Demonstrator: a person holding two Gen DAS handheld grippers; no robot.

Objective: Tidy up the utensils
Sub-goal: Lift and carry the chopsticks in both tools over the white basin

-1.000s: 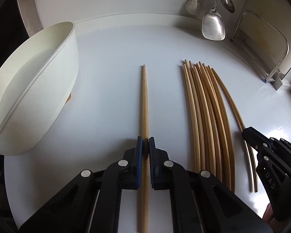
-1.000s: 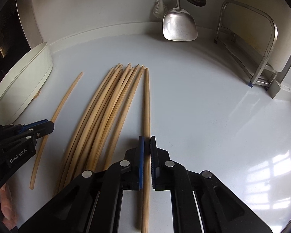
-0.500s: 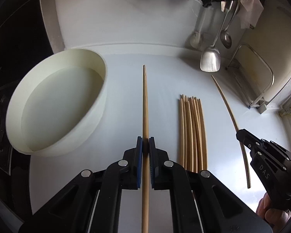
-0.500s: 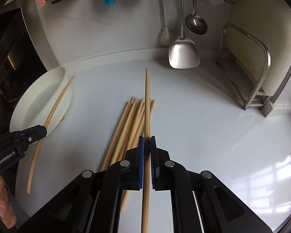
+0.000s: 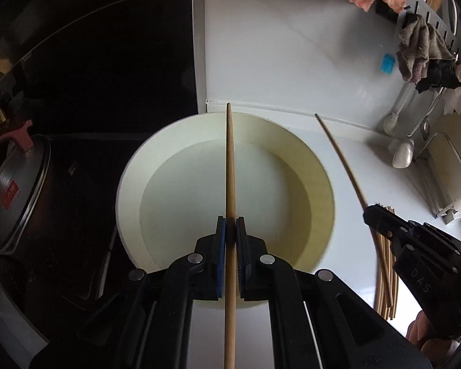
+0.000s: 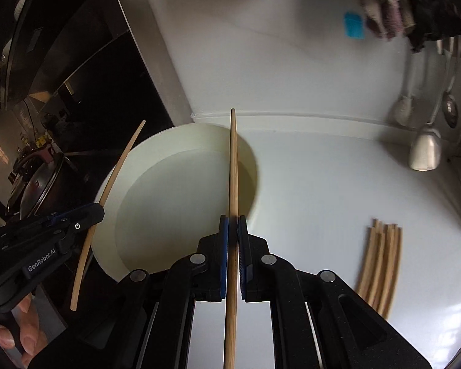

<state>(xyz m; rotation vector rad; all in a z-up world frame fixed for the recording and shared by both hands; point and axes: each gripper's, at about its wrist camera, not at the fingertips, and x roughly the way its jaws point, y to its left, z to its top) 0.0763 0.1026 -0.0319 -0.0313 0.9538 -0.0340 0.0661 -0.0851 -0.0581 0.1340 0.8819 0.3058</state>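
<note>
Near rim of the white basin (image 5: 129, 184) hidden behind the left gripper (image 5: 230, 230), held chopstick (image 5: 230, 160) cut off by bottom edge, hanging cloths (image 6: 384, 9) blurred, chopstick bundle (image 5: 384, 276) partly behind right gripper (image 5: 372, 215)

Lidded pot (image 5: 13, 196), hanging rags (image 5: 421, 58)

1. Daylight is soft; window glare sits on the glossy white worktop (image 6: 322, 190) at the right wrist view's lower right.
2. The left side, around the black stove area (image 5: 86, 70), is dim.
3. Fisheye bends straight edges; corners vignette black.
4. The hanging grey and pink cloths (image 6: 384, 9) smear with motion blur.
</note>
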